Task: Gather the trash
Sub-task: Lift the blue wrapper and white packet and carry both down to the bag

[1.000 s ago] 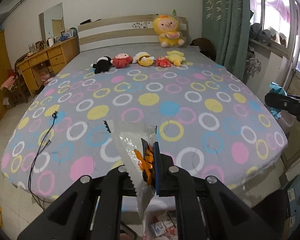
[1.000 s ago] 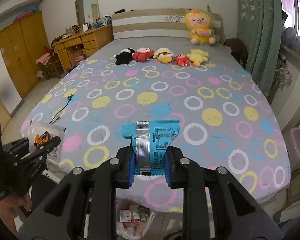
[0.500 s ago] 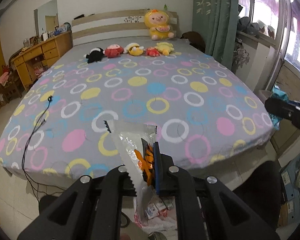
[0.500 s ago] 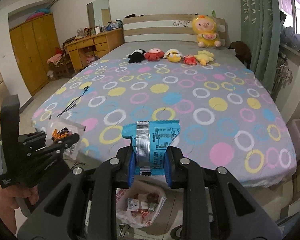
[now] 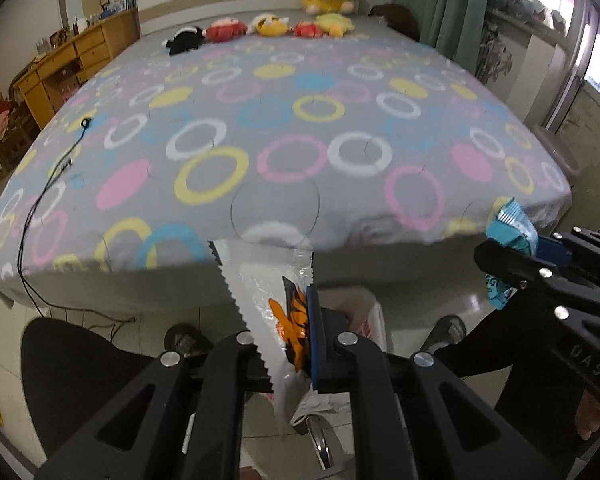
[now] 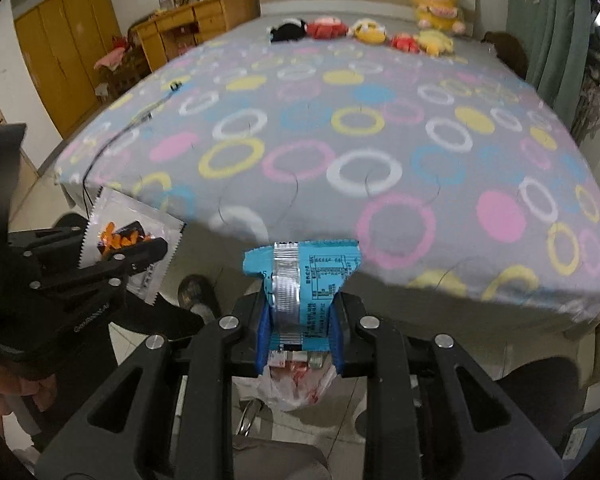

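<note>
Left gripper (image 5: 300, 332) clamped tight on a clear wrapper with orange print (image 5: 268, 300), the wrapper's long axis running along the fingers, serrated top edge pointing away toward the bed (image 5: 300, 128) and its lower end hanging below the jaws. Right gripper (image 6: 300, 320) closed on a blue wrapper with a silver seam (image 6: 300, 276), standing upright between the blue pads (image 6: 263, 332), long axis along the fingers, top edge fanned out toward the bed. Below both grippers, on the tiled floor (image 6: 40, 200) off the foot of the bed, a white plastic bag (image 6: 296, 384) sits open with small red-and-white packets inside.
</note>
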A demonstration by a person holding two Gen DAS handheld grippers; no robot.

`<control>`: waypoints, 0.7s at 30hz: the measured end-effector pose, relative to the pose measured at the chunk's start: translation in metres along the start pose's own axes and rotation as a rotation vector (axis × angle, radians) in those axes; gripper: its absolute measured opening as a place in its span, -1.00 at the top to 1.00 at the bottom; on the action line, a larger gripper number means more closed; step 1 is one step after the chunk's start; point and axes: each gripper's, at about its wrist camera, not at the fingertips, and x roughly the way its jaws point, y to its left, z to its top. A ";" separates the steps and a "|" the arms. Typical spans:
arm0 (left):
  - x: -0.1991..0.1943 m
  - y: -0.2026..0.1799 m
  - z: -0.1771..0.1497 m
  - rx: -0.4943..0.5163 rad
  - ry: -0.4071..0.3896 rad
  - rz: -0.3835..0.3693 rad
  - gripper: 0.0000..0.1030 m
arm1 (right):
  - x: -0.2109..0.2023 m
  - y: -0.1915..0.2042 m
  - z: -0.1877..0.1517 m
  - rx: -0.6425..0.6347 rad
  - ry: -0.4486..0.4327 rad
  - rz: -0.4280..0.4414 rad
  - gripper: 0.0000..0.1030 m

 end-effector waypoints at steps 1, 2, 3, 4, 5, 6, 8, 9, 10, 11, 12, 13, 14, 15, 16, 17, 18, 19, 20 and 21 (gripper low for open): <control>0.006 0.001 -0.003 -0.002 0.013 0.001 0.82 | 0.007 0.000 -0.003 0.001 0.012 0.002 0.56; 0.013 0.002 -0.006 -0.003 0.025 0.007 0.82 | 0.013 0.000 -0.005 -0.002 0.020 -0.006 0.56; 0.019 0.002 -0.009 -0.003 0.035 0.011 0.82 | 0.022 0.001 -0.008 -0.005 0.037 -0.011 0.56; 0.025 0.003 -0.012 -0.006 0.046 0.014 0.82 | 0.027 0.001 -0.010 -0.003 0.050 -0.006 0.56; 0.032 0.004 -0.015 -0.009 0.059 0.015 0.82 | 0.035 0.001 -0.012 -0.001 0.064 -0.001 0.56; 0.040 0.006 -0.018 -0.012 0.072 0.018 0.82 | 0.042 0.002 -0.014 -0.009 0.077 -0.007 0.56; 0.053 0.008 -0.023 -0.019 0.099 0.017 0.82 | 0.056 0.002 -0.017 -0.011 0.101 -0.003 0.56; 0.063 0.010 -0.026 -0.027 0.119 0.014 0.82 | 0.064 0.002 -0.019 -0.010 0.117 0.002 0.56; 0.068 0.011 -0.028 -0.029 0.130 0.015 0.82 | 0.072 0.002 -0.021 -0.015 0.125 -0.005 0.56; 0.077 0.012 -0.030 -0.036 0.144 0.011 0.82 | 0.077 0.002 -0.022 -0.017 0.132 -0.011 0.56; 0.083 0.013 -0.032 -0.045 0.159 0.006 0.82 | 0.086 0.001 -0.024 -0.010 0.149 -0.007 0.56; 0.093 0.014 -0.036 -0.052 0.179 0.005 0.82 | 0.091 0.000 -0.026 -0.003 0.161 -0.003 0.56; 0.099 0.015 -0.038 -0.055 0.187 0.009 0.82 | 0.099 -0.001 -0.028 0.002 0.174 -0.002 0.56; 0.105 0.016 -0.040 -0.059 0.197 0.012 0.82 | 0.107 -0.001 -0.030 0.002 0.184 -0.008 0.56; 0.116 0.018 -0.044 -0.065 0.221 0.010 0.82 | 0.114 -0.001 -0.033 0.005 0.196 -0.011 0.56; 0.122 0.019 -0.046 -0.071 0.235 0.010 0.82 | 0.119 -0.001 -0.035 0.006 0.203 -0.010 0.56; 0.131 0.022 -0.050 -0.082 0.253 0.008 0.82 | 0.125 -0.001 -0.037 0.006 0.213 -0.009 0.56; 0.139 0.023 -0.052 -0.091 0.271 0.006 0.82 | 0.130 -0.001 -0.038 0.006 0.220 -0.008 0.56; 0.144 0.025 -0.053 -0.099 0.286 0.006 0.82 | 0.136 -0.001 -0.040 0.006 0.231 -0.009 0.56; 0.150 0.027 -0.055 -0.109 0.301 0.005 0.82 | 0.142 -0.002 -0.042 0.014 0.245 -0.006 0.56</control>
